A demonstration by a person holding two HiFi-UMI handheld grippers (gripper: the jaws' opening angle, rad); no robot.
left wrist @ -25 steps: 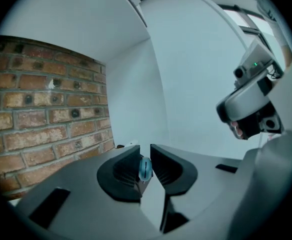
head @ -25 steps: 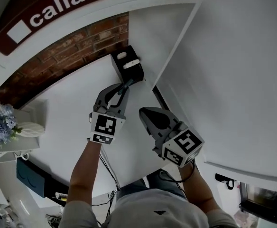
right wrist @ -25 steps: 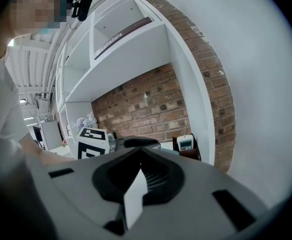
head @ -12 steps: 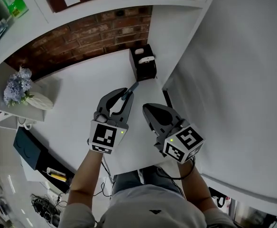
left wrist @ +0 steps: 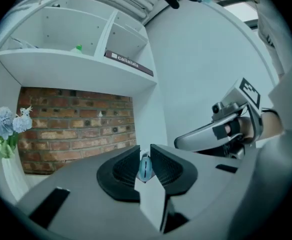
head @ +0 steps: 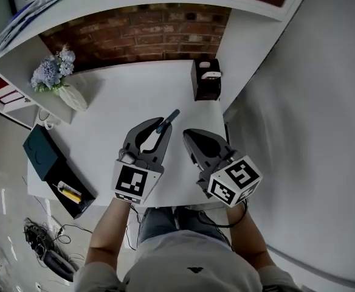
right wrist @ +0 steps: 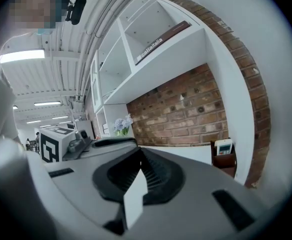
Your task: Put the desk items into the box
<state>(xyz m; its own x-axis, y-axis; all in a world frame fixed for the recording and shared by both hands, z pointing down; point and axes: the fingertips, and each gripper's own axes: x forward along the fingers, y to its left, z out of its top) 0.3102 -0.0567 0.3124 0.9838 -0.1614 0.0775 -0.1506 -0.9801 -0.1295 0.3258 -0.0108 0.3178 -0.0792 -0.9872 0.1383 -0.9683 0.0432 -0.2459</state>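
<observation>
Desk (head: 113,99): box (head: 206,83) farther off; left gripper (head: 163,124) clamps pen (head: 171,117), perhaps; right gripper (head: 188,133) closed.

Two tools (head: 163,125) (head: 188,135), one pen (head: 171,117), one box (head: 203,90), one vase (head: 74,98)

The white worktop (head: 107,111) runs back to a brick wall (head: 147,35). A dark brown box (head: 205,87) stands in the far right corner with a small white device (head: 211,75) upright in it. At the far left a white vase of pale blue flowers (head: 73,97) stands, on the worktop or an adjoining ledge, I can't tell which.
</observation>
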